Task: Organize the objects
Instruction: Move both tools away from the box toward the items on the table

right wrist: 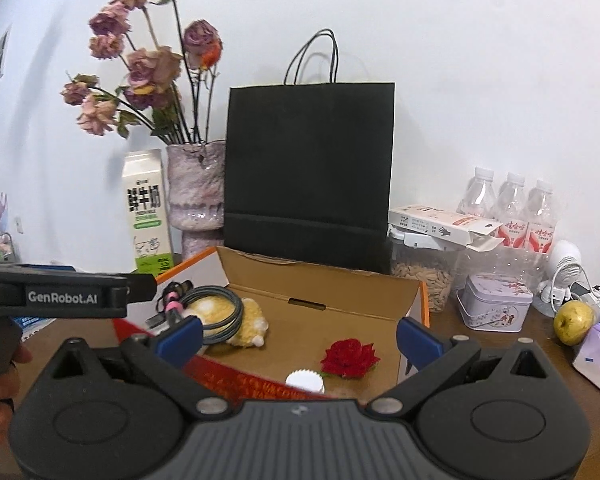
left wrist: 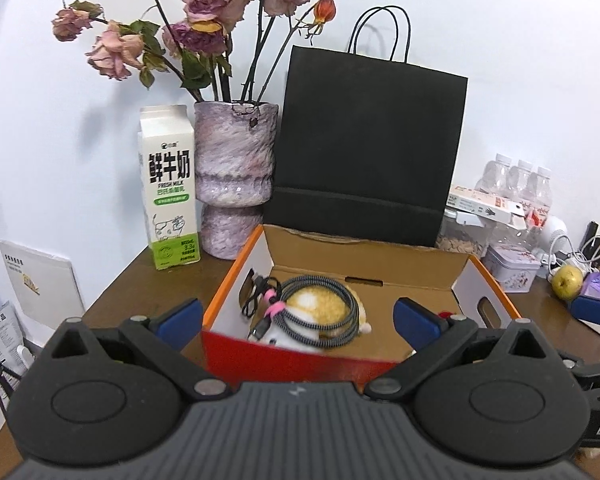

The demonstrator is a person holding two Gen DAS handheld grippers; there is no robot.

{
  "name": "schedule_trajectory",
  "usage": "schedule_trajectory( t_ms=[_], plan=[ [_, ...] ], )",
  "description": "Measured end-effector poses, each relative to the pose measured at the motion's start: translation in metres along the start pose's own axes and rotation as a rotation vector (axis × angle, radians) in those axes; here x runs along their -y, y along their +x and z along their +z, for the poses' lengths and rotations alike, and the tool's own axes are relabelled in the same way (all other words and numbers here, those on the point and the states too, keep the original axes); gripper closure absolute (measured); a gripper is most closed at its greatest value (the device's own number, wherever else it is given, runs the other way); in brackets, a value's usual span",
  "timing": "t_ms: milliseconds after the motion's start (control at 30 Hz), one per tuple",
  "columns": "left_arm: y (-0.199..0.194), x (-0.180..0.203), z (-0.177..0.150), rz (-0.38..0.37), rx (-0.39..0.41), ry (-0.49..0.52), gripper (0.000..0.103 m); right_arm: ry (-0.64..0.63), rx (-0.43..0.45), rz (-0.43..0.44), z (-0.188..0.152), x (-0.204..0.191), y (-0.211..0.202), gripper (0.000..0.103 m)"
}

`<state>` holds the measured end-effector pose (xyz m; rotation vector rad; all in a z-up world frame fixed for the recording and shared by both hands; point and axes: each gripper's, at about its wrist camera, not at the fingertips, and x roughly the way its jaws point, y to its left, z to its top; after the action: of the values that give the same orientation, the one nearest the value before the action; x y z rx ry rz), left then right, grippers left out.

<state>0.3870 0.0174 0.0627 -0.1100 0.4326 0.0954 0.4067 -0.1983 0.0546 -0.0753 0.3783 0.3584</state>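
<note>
Left gripper (left wrist: 298, 316) was ribbed grey body, black rounded linkage arms, silver pivot screws, blue finger pads (left wrist: 414, 318); right gripper (right wrist: 300, 332) alike, "GenRobot.AI" lettering.

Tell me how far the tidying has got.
Done: the box already holds the cable coiled on the plush toy, a red flower and a white cap. In hand: nothing; both grippers' fingers are open. Left: the pear and tin remain on the table.

Orange-rimmed brown cardboard box (left wrist: 485, 276) with red front; grey-black braided cable (left wrist: 320, 312); yellow-white plush toy (right wrist: 249, 320); red fabric rose (right wrist: 350, 358); matte black paper bag (left wrist: 368, 152).
</note>
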Motion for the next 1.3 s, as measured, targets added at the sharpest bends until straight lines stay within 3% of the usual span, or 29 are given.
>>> schedule_trajectory(
  t_ms=[700,1033,1300],
  plan=[
    [-0.093,0.001,-0.058,-0.010,0.006,0.009,0.000,-0.025,0.055,0.016,-0.057,-0.009,-0.102,0.000],
    [-0.101,0.001,-0.093,-0.006,-0.038,0.006,0.000,-0.033,0.056,-0.034,-0.091,0.014,-0.136,0.000],
    [-0.105,0.005,-0.109,-0.014,-0.055,0.012,0.000,-0.042,0.000,-0.074,-0.123,0.044,-0.154,0.000]
  ],
)
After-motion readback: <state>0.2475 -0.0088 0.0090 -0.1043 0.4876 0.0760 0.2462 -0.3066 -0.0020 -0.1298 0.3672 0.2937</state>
